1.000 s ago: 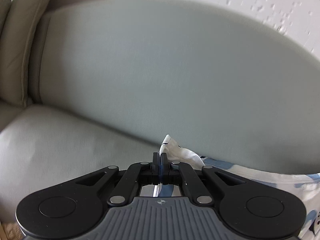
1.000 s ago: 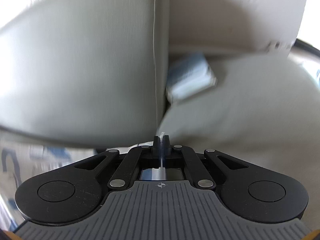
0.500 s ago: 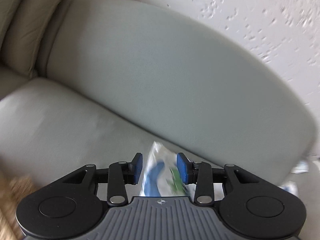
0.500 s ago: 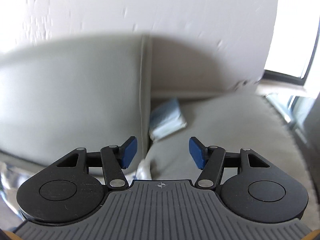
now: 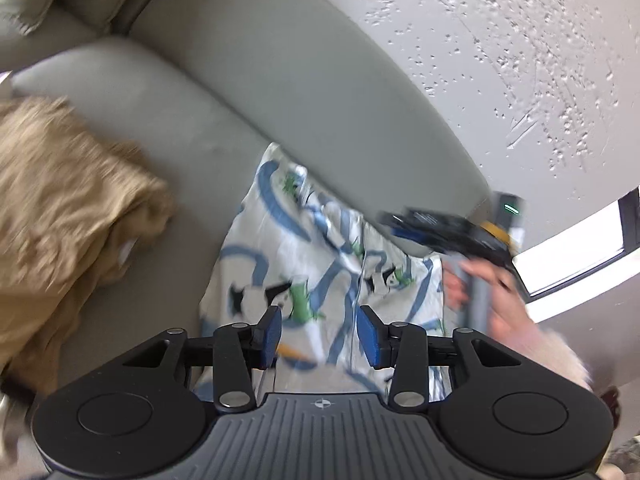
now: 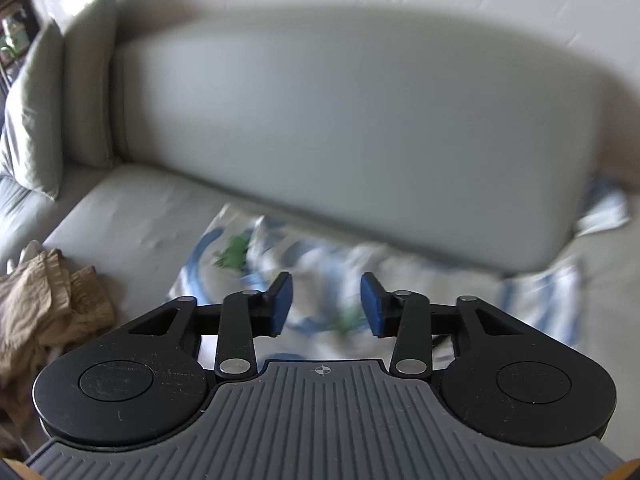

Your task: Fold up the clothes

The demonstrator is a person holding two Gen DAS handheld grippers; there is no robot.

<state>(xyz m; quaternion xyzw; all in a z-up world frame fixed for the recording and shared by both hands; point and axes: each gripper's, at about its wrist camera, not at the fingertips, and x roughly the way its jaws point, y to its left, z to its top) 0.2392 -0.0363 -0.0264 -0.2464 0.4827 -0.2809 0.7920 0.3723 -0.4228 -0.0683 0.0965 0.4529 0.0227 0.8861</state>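
From my right tool cam: the blue pads are spread wide with nothing between them. Below lies a white garment with blue and green print, spread on the grey sofa seat up against the backrest, pretty blurry. A tan cloth is bunched at the left. Another blue-and-white piece sits far right.
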